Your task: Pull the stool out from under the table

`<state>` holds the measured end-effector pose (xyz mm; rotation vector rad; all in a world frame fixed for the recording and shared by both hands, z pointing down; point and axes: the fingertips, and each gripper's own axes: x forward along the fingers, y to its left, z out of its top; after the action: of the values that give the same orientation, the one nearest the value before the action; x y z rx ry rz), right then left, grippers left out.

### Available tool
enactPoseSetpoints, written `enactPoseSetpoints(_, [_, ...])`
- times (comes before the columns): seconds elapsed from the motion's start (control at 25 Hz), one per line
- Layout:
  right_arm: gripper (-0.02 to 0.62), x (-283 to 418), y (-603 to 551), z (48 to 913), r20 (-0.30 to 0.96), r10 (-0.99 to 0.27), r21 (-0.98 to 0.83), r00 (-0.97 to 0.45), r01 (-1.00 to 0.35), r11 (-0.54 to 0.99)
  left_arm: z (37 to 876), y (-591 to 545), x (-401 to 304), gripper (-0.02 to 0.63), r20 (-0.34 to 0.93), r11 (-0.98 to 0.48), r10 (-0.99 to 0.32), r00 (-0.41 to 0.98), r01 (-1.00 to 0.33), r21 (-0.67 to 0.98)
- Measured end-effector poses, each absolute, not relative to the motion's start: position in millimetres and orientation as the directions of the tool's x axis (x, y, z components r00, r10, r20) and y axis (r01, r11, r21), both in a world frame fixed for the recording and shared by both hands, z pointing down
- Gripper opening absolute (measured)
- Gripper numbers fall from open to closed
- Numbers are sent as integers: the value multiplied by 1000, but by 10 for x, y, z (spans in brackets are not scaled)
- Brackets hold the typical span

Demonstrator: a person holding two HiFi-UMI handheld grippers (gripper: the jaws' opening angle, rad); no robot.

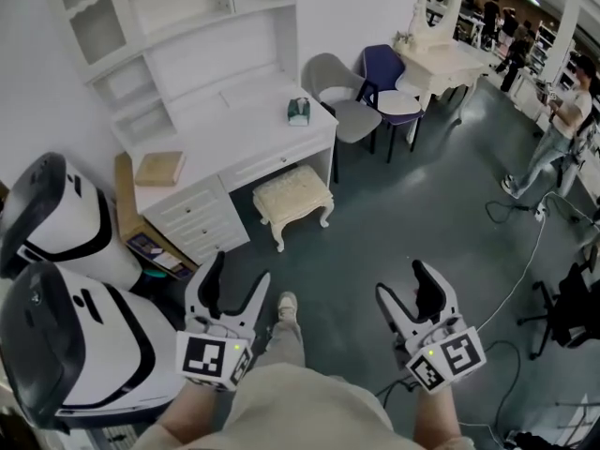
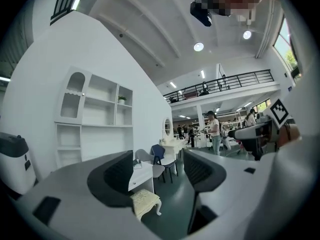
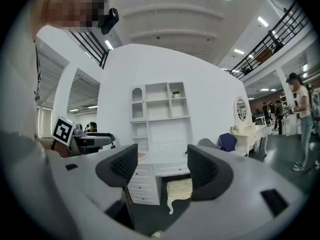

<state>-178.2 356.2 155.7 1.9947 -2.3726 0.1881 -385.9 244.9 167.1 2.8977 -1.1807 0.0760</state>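
Note:
A cream cushioned stool (image 1: 292, 200) with white curved legs stands at the knee gap of the white desk (image 1: 234, 134), its front end out over the dark floor. Both grippers hang well short of it, near my body. My left gripper (image 1: 234, 284) is open with nothing between its jaws; the left gripper view shows the stool (image 2: 145, 201) far off, low between the jaws of the left gripper (image 2: 159, 171). My right gripper (image 1: 410, 293) is also open and empty, and the stool (image 3: 180, 188) appears in the distance beyond the right gripper (image 3: 162, 166).
Two white-and-black machines (image 1: 66, 279) stand at my left. A teal box (image 1: 298, 111) and a tan book (image 1: 159, 169) lie on the desk. Grey (image 1: 342, 101) and blue (image 1: 386, 73) chairs, a vanity (image 1: 441, 59), a person (image 1: 562, 129) and floor cables (image 1: 525, 270) are to the right.

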Motion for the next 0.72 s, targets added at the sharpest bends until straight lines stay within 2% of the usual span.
enactPoseSetpoints(0.28, [322, -1590, 2478, 1744, 189, -962, -74, -197, -980, 187, 1852, 1411, -3600, 316, 77, -718, -693, 717, -696, 17])
enactPoseSetpoints(0.72, [324, -1357, 531, 2027, 294, -926, -102, -237, -971, 217, 2252, -378, -3371, 319, 217, -694, -684, 697, -712, 102])
